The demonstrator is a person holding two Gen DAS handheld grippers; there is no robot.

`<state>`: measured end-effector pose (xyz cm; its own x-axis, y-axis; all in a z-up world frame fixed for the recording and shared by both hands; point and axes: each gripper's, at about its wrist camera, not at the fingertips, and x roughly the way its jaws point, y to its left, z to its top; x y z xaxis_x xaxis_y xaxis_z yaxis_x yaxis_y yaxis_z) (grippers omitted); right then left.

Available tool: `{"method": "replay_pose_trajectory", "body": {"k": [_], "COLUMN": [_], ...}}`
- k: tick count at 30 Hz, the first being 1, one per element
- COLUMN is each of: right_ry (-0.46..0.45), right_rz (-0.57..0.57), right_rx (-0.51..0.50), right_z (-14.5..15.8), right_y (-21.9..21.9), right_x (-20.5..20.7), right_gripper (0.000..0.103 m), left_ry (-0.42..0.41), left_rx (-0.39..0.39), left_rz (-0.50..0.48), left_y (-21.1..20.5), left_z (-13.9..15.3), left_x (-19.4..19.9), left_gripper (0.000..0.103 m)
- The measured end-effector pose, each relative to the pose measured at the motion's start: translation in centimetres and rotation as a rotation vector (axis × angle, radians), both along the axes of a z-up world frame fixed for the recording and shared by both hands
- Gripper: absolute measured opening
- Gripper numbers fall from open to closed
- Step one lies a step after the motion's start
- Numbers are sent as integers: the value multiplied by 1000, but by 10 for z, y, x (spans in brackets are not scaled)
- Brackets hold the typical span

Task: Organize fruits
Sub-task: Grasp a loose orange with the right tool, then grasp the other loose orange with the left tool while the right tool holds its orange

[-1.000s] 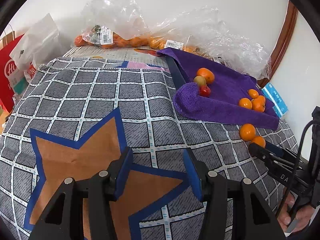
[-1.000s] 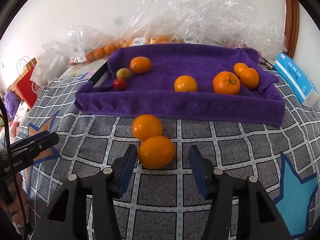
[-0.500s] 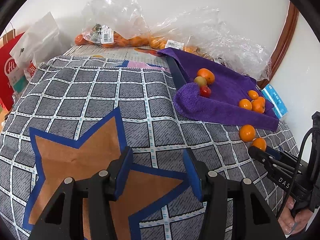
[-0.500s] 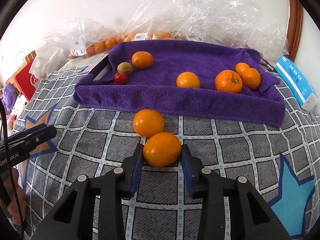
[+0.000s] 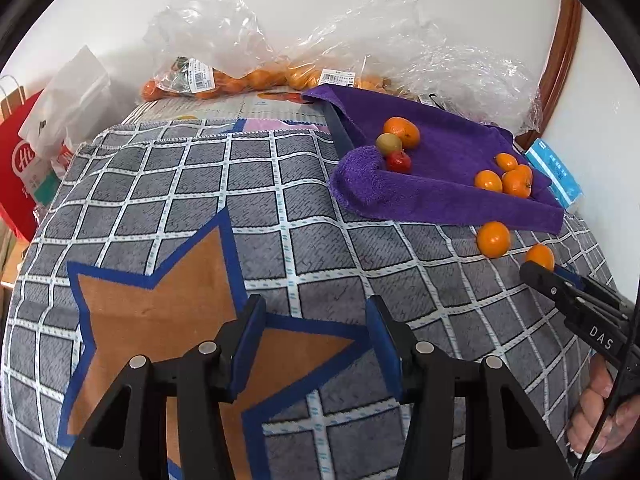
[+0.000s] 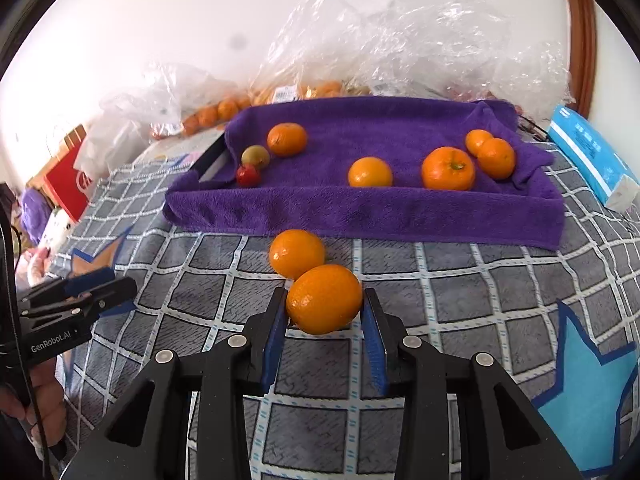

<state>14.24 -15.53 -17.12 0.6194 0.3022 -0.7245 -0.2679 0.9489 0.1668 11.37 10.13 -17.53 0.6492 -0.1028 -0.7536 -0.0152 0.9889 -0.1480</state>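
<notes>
Gripping the nearest orange [image 6: 324, 299] with the right gripper [image 6: 325, 334], blue pads [image 6: 275, 330] pressed on both sides of the fruit, at its widest part so that a round thing does not slip out. Seems lifted a little or just at the blanket [image 6: 460, 300]; cannot tell which. Touching, or almost touching, a second orange [image 6: 296, 253] just behind it, which lies on the blanket at the front edge of the purple towel [image 6: 360, 208]. Probably meant to go on that towel, where other oranges [image 6: 370, 172] and two small fruits, one greenish [image 6: 255, 155] and one red [image 6: 248, 175], already lie together. Holding the left gripper [image 5: 316, 344] with jaws wide apart and nothing between them, low over the star pattern [image 5: 160, 320], well apart from the fruit, likely waiting so as not to disturb the right side. Risk to judge: pushing the second orange while lifting.
</notes>
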Motion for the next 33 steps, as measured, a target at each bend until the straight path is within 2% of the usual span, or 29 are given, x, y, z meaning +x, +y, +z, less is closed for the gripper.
{"method": "replay_pose_trajectory", "body": {"k": [3,9,13,18,21,26,28,30,33], "right_ry": [4,-4,-11,-18,-12,-31,-24,-17,-13], "right_rz": [-31,-117,-180,-227,-237,-190,-178,-176,-182], "right_rx": [-8,-33,-58,-48,-31,13,16,20,29], "right_z": [1,1,0,-2,-7,-5,-5,-6,-6], "right_y": [-14,-61,-93,-121,-129,-127,-126,-125,-126], "right_x": [-4,-11,-10,-5,-4,-7,-6,-5,-5], "right_gripper": [37,37,37,37,37,37,37,37,37], "left_ry": [3,-11,4,8,16,23,18,9,-5], "left_rx": [-61,-49,-85,-35,-11,17,19,16,17], "left_rz": [-18,-116,-140,-163,-154,-138,-136,-126,-129], "left_y": [-15,-72,-100,-128,-135,-146,-149,-151,-154], "left_z": [7,12,12,9,4,-4,-5,-5,-6], "left_x": [0,15,28,40,46,58,60,62,63], "left_gripper": [47,47,47,47,47,46,42,33,32]}}
